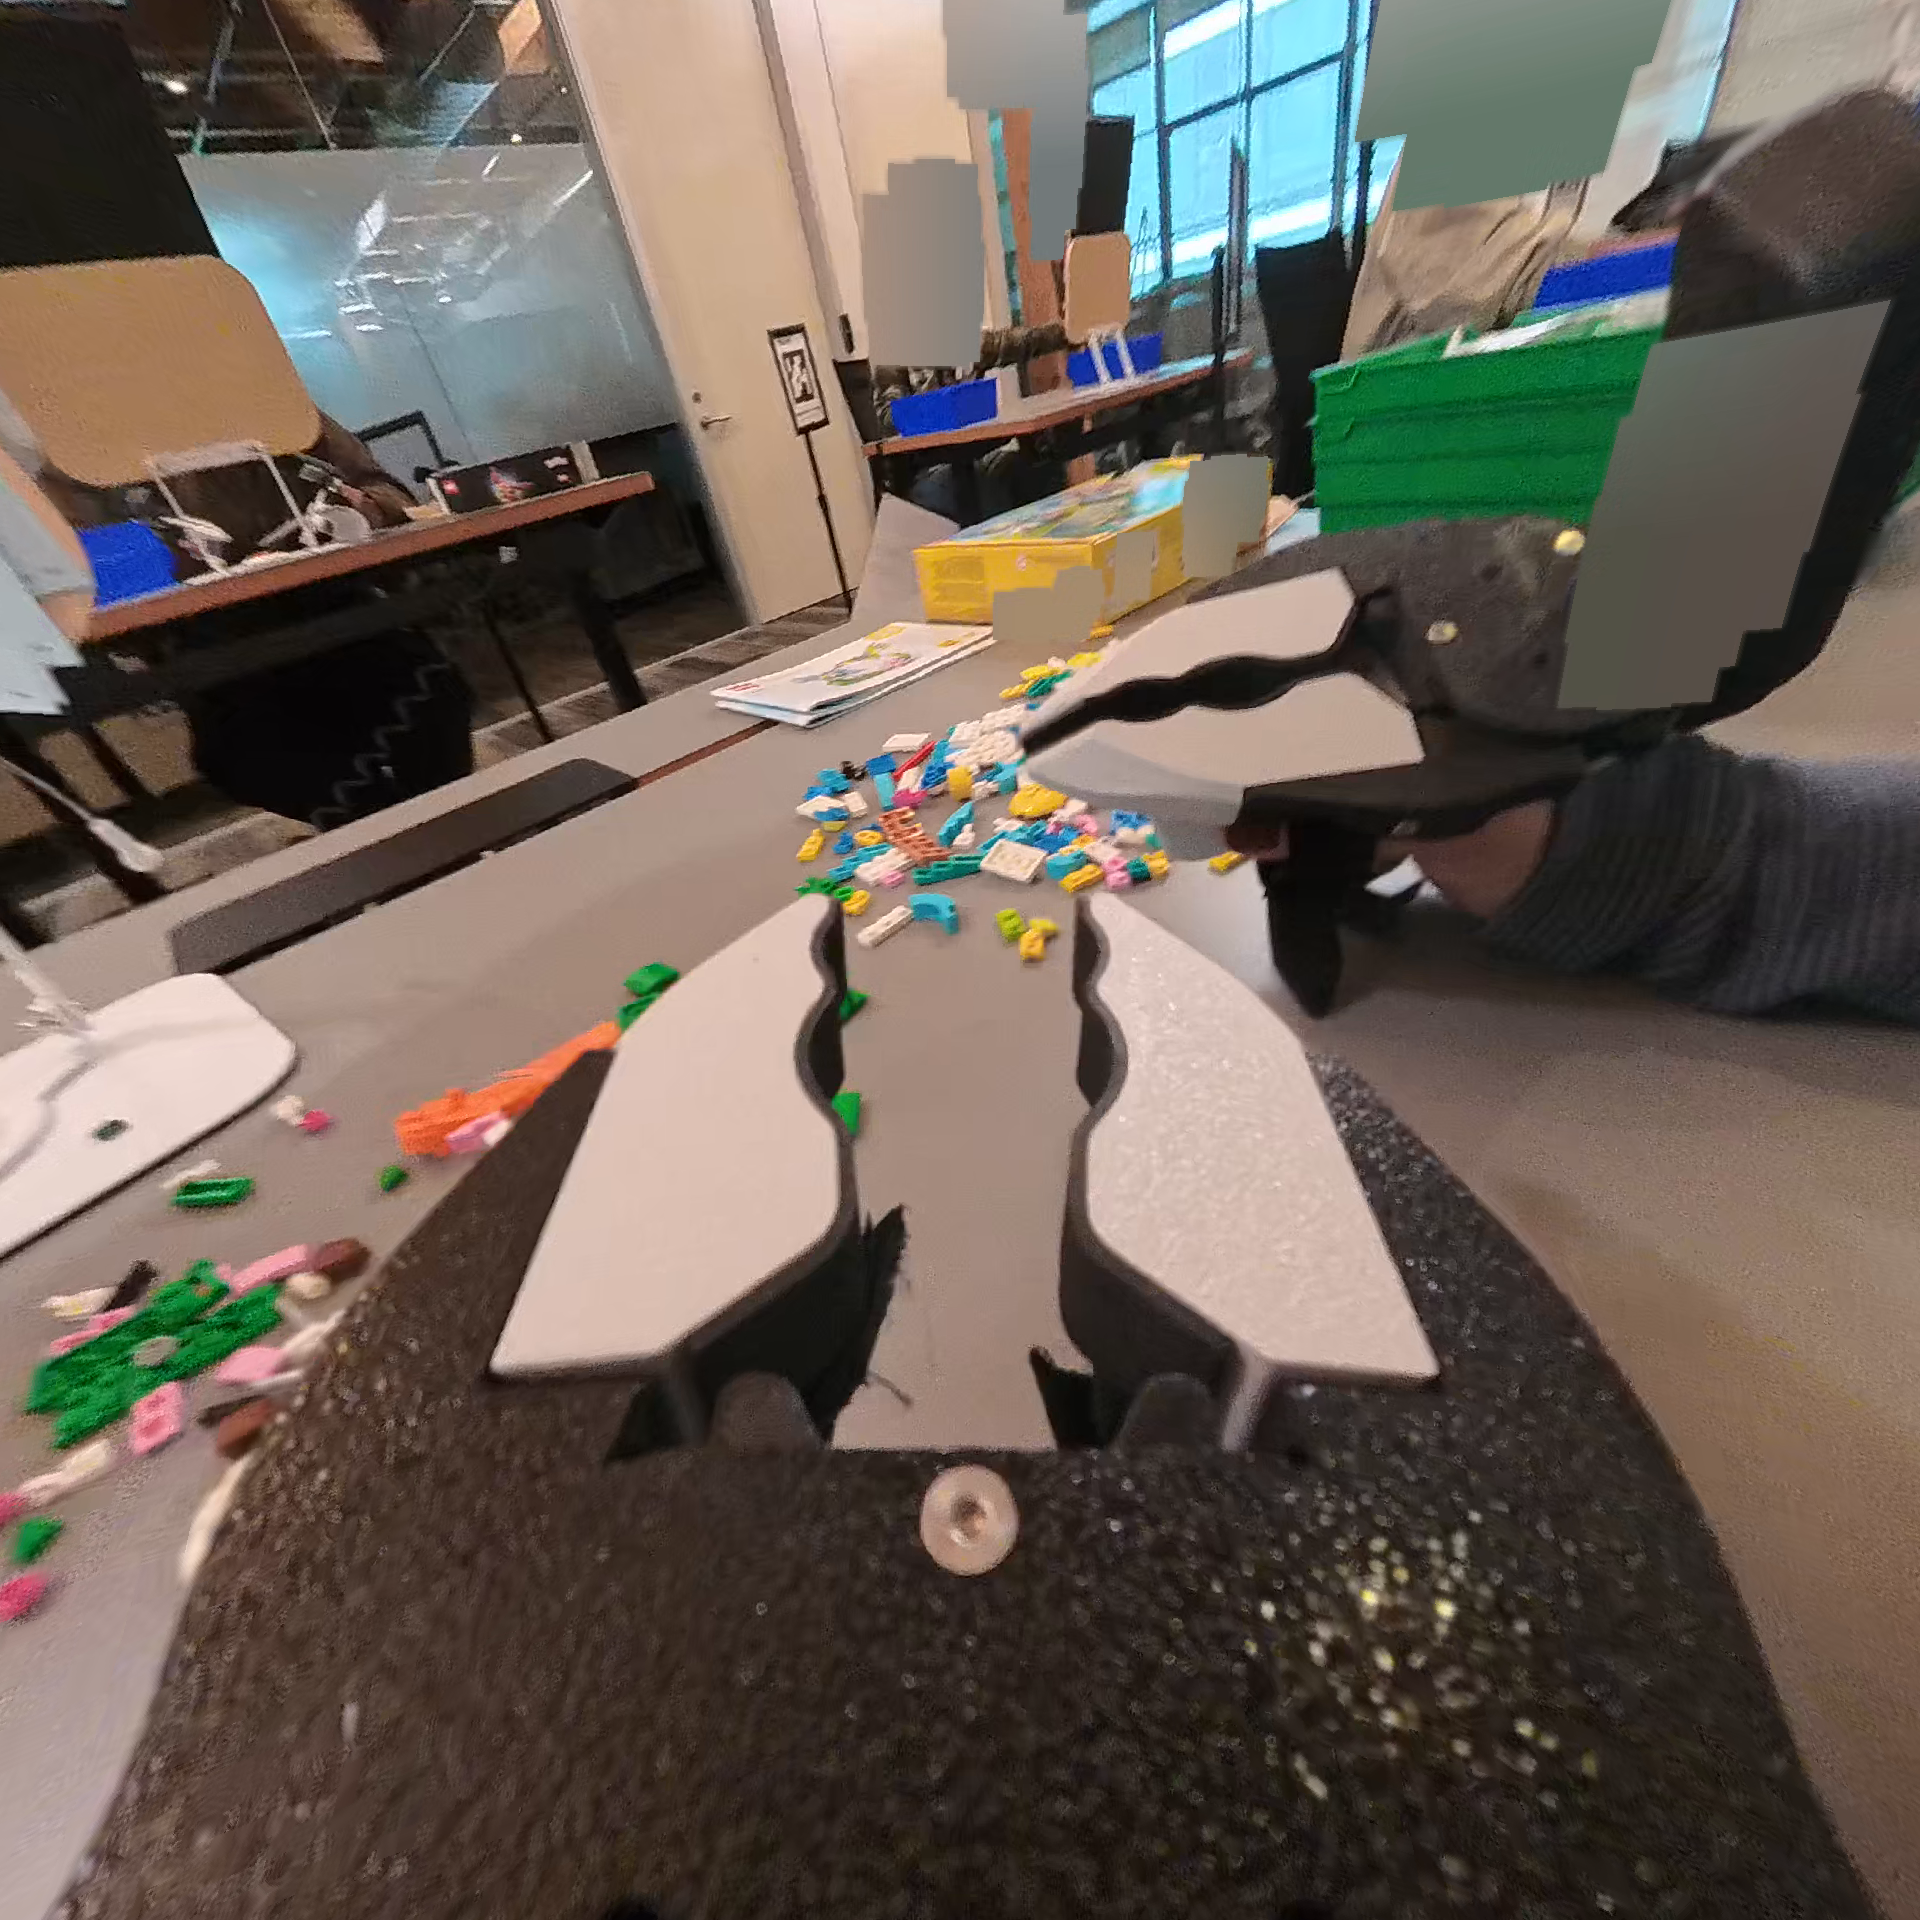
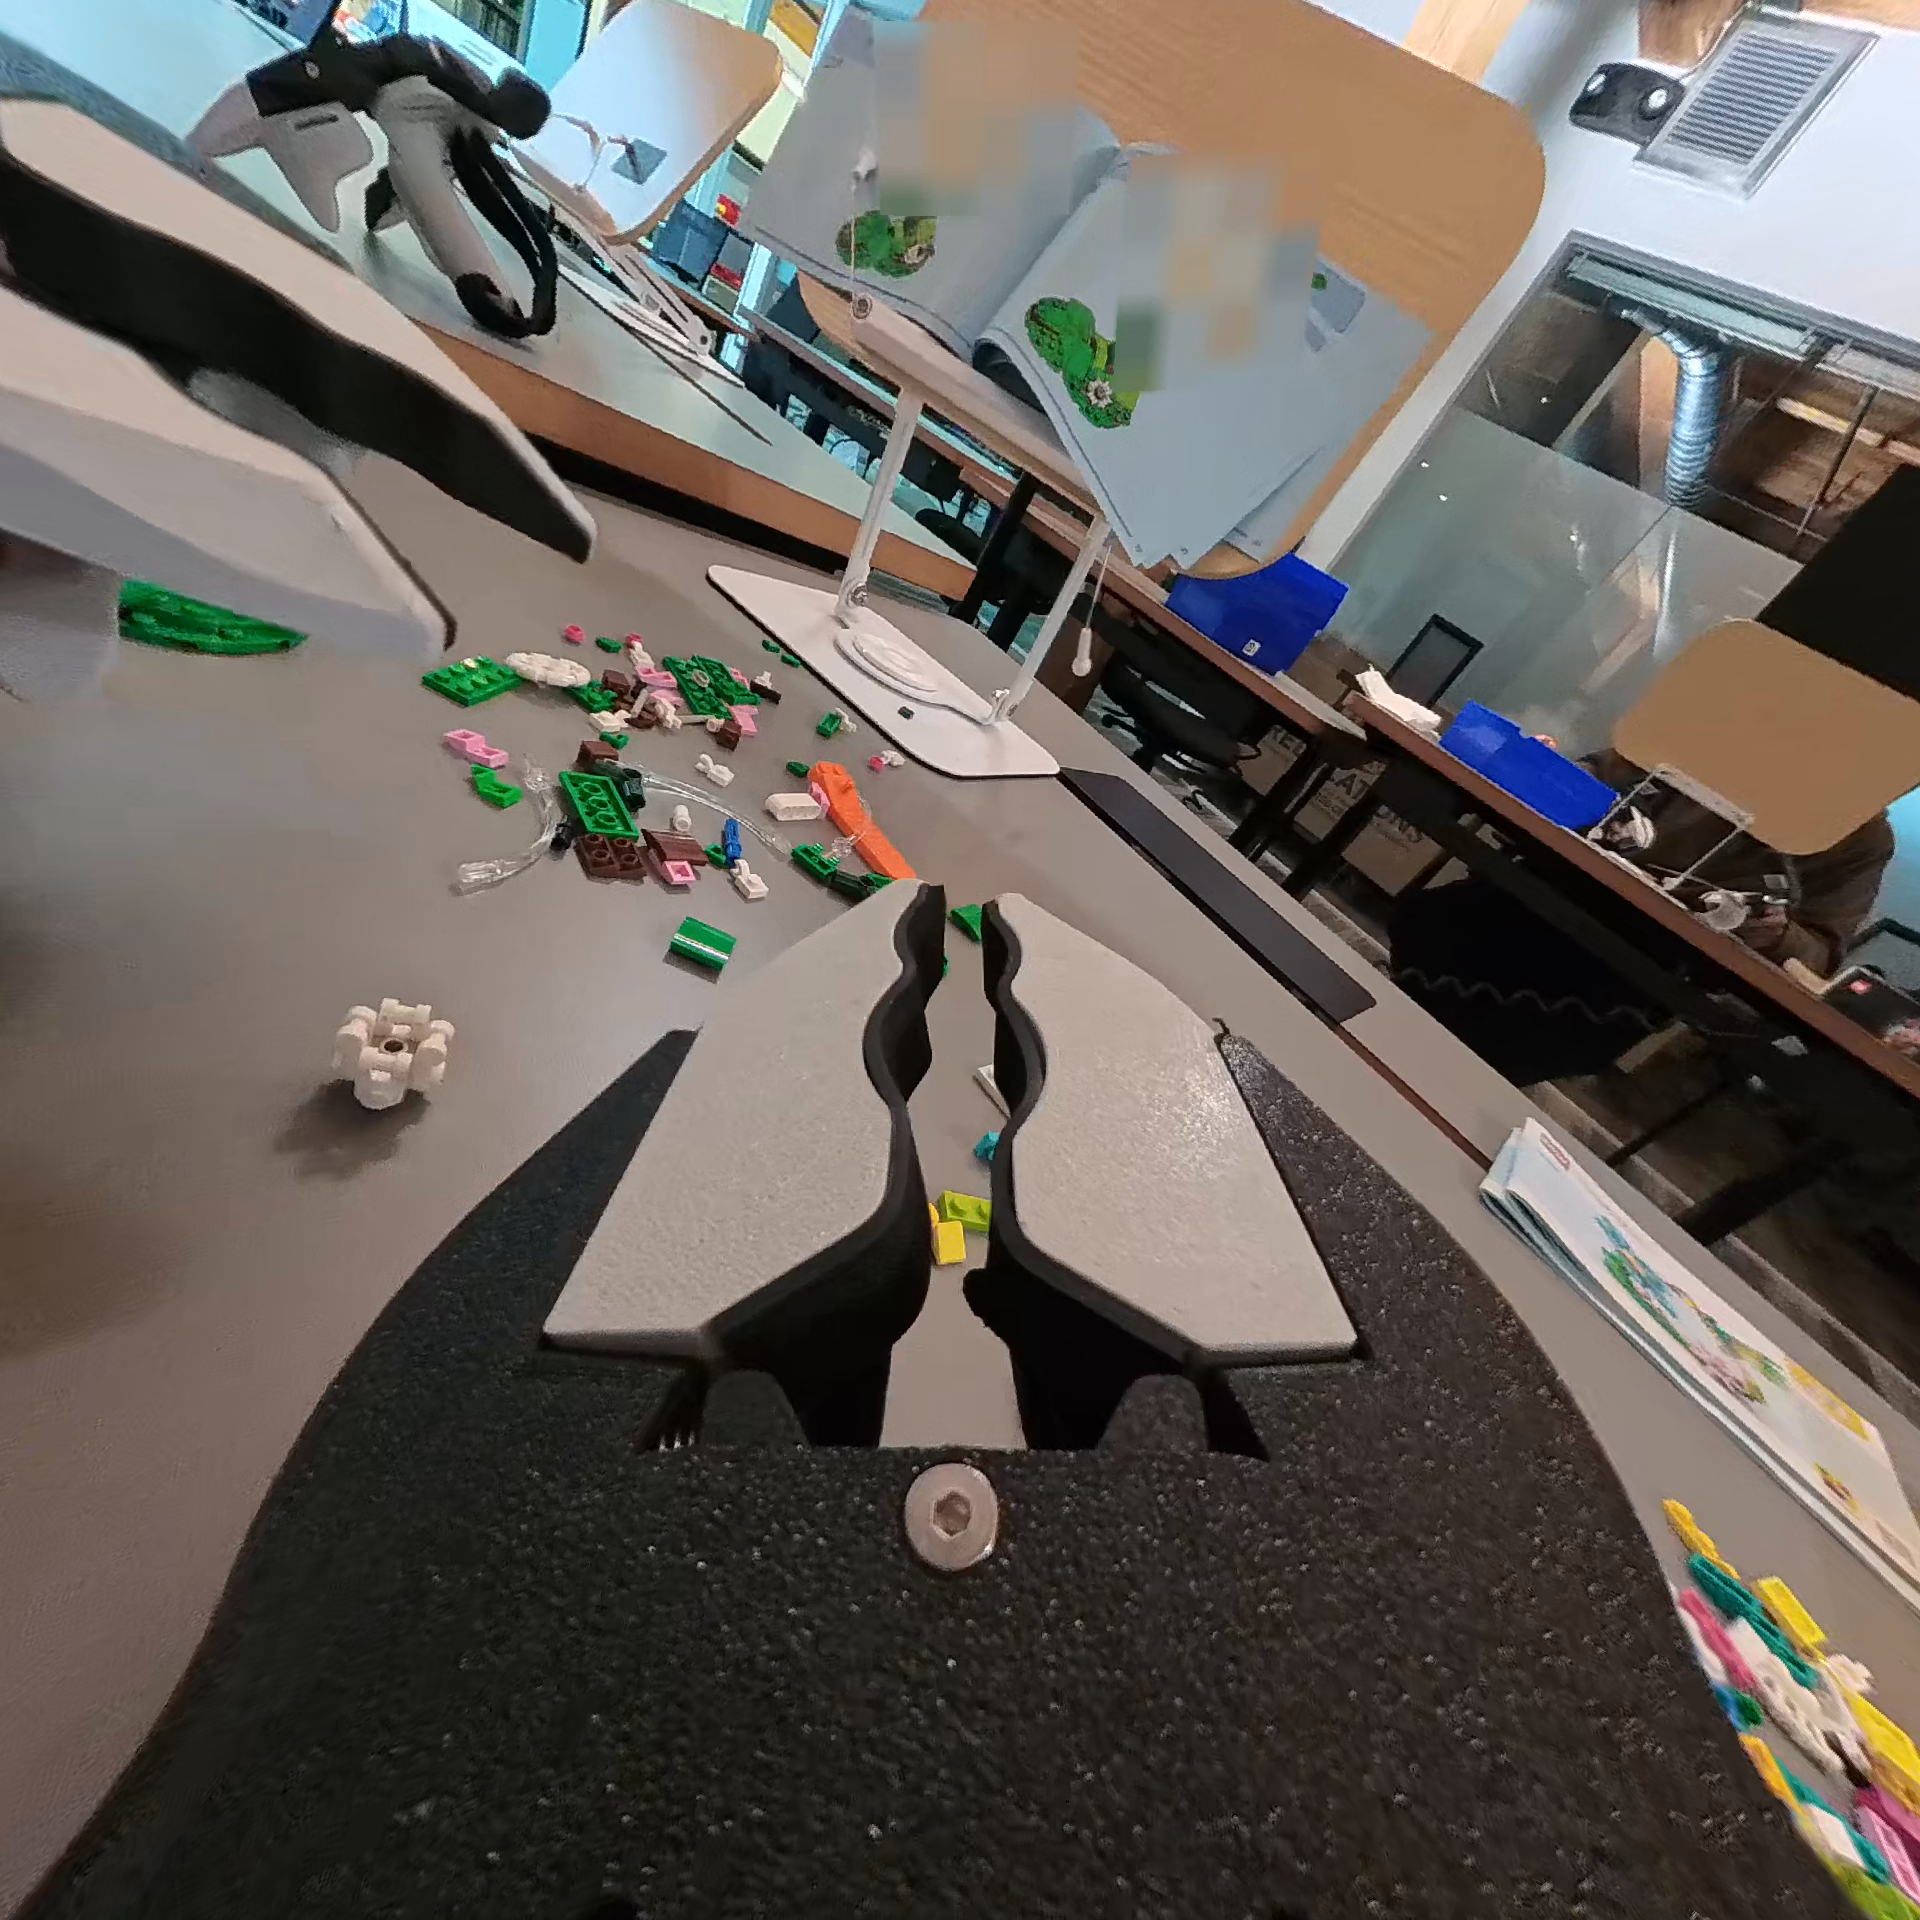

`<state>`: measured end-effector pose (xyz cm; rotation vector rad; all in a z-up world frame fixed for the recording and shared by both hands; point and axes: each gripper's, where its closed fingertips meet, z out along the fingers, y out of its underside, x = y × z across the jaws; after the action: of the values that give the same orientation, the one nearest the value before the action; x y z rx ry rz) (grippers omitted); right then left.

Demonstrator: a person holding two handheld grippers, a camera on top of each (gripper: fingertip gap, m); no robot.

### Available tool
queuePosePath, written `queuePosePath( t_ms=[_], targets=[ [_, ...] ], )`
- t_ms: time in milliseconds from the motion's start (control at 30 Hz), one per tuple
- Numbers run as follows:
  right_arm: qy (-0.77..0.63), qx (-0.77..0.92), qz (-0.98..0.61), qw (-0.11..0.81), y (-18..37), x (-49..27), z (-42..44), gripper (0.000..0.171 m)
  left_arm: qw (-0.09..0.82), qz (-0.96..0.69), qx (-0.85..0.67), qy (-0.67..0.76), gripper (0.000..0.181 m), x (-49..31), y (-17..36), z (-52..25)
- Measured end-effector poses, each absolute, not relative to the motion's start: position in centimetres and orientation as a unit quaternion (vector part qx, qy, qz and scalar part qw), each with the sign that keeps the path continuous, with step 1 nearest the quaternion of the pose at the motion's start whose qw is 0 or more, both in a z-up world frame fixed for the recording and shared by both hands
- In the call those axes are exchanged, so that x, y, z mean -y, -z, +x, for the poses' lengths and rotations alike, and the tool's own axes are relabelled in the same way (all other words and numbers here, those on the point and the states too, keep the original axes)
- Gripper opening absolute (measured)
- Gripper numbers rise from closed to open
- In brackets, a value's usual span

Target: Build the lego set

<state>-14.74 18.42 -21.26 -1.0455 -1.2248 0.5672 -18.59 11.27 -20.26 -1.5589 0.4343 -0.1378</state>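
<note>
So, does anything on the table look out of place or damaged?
Nothing looks damaged. Only the small white lego assembly stands out: it sits alone on the grey table, apart from the scattered green and brown pieces.

A grey table (image 1: pixel 1558 1195) carried the scene. Green crates (image 1: pixel 1455 436) stood stacked at its far end. A blue bin (image 2: pixel 1257 608) sat on a neighbouring desk (image 2: pixel 1662 883), a spare handheld gripper (image 2: pixel 416 135) rested on another table, and frosted glass walls (image 1: pixel 436 301) stood behind.
</note>
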Motion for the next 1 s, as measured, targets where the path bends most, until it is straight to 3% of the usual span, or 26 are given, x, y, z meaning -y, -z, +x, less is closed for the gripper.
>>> queuePosePath(
  t_ms=[1000],
  targets=[
    [-0.203,0.54,-0.462,0.673,21.5,-19.5,-14.5,0.004,0.681,-0.704,-0.153,0.133,0.029,-11.4,20.7,-18.4]
  ],
)
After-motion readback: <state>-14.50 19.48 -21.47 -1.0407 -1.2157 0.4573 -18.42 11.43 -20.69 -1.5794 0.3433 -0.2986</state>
